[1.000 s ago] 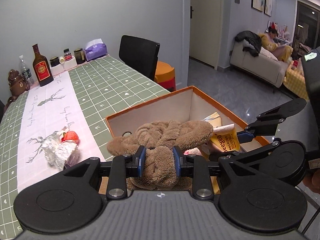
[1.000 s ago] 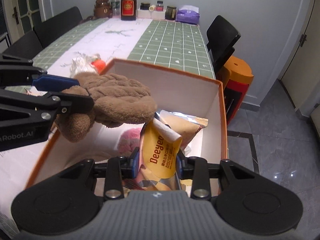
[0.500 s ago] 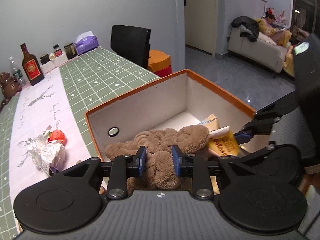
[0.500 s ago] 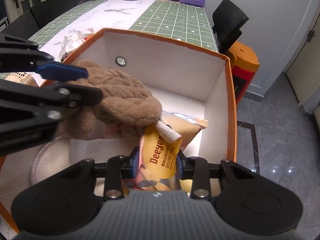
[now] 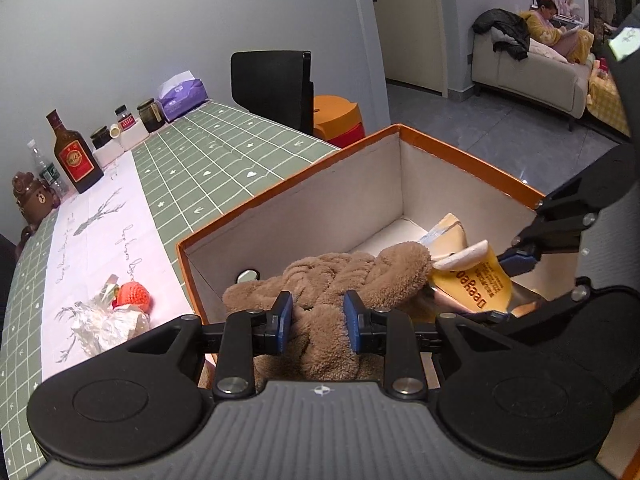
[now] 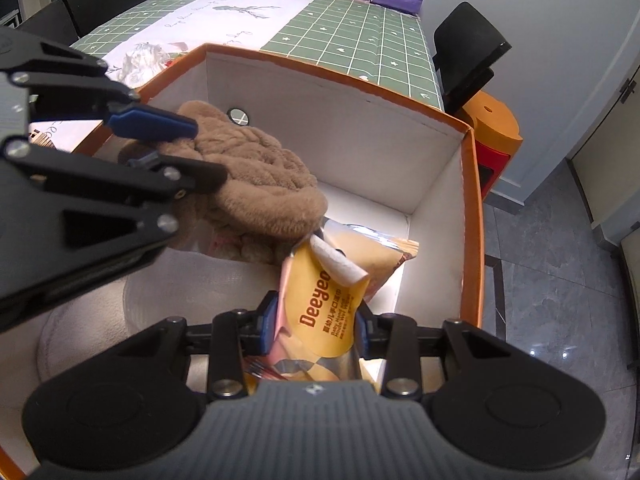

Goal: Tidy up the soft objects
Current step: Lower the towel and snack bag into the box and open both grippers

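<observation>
My left gripper (image 5: pixel 316 320) is shut on a brown braided plush piece (image 5: pixel 352 272) and holds it inside the orange box (image 5: pixel 280 196) with white inner walls. The plush also shows in the right wrist view (image 6: pixel 260 184), with the left gripper (image 6: pixel 160 140) on it. My right gripper (image 6: pixel 316 320) is shut on a yellow wipes packet (image 6: pixel 328 304) marked "Deeyeo", low in the box. The packet touches the plush's end in the left wrist view (image 5: pixel 468 280).
A foil wrapper with a red knitted strawberry (image 5: pixel 132 296) lies on the table left of the box. A liquor bottle (image 5: pixel 74 156), jars and a purple tissue pack (image 5: pixel 182 94) stand at the far end. A black chair (image 5: pixel 272 80) and orange stool (image 5: pixel 340 116) stand beyond.
Both grippers have gone down into the box with their loads. The plush has dropped from above the rim to inside the walls; the packet sits lower too.
</observation>
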`<state>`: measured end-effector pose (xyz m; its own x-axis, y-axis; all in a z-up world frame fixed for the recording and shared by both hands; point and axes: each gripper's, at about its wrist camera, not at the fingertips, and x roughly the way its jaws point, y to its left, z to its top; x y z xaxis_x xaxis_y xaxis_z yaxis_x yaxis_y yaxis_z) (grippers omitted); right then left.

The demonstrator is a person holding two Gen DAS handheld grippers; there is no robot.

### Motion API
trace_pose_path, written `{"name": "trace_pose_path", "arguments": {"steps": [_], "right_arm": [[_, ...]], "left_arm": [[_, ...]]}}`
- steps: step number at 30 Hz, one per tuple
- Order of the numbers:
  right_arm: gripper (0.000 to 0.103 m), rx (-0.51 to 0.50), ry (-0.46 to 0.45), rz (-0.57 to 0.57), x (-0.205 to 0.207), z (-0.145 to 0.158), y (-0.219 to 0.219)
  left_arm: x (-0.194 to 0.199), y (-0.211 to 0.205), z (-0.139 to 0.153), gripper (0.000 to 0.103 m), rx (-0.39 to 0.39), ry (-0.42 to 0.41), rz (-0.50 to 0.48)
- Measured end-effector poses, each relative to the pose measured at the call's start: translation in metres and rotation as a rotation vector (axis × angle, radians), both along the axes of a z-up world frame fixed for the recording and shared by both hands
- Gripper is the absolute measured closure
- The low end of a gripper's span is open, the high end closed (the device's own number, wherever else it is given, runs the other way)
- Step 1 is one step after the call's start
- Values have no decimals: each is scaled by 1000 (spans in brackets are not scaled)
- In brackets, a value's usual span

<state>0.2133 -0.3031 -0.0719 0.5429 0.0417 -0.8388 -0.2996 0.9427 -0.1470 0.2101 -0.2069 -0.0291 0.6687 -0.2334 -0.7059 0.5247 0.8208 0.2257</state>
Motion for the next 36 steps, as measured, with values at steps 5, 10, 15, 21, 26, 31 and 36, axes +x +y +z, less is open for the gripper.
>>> {"name": "trace_pose_path", "arguments": {"steps": [5,10,15,21,26,31,36], "right_arm": [[67,12,-12,-18,5,7,-1],[67,46,-49,-19,8,22,-2],[67,45,-36,-12,17,21,2],[66,79,0,-28,27,14,-4],[66,84,5,-39,34,8,-4],[66,71,4,-26,31,8,-1],[65,40,1,-14,22,10,0]], "left_arm": [[7,1,4,82,-12,-29,14],[18,7,15,100,-61,-33,33],[24,8,13,100,-75,-23,32],[39,18,10,100,-104,0,43],[44,16,5,100,-85,7,51],[39,16,0,100,-41,68,22],[29,17,-2,100,-18,169,29]]}}
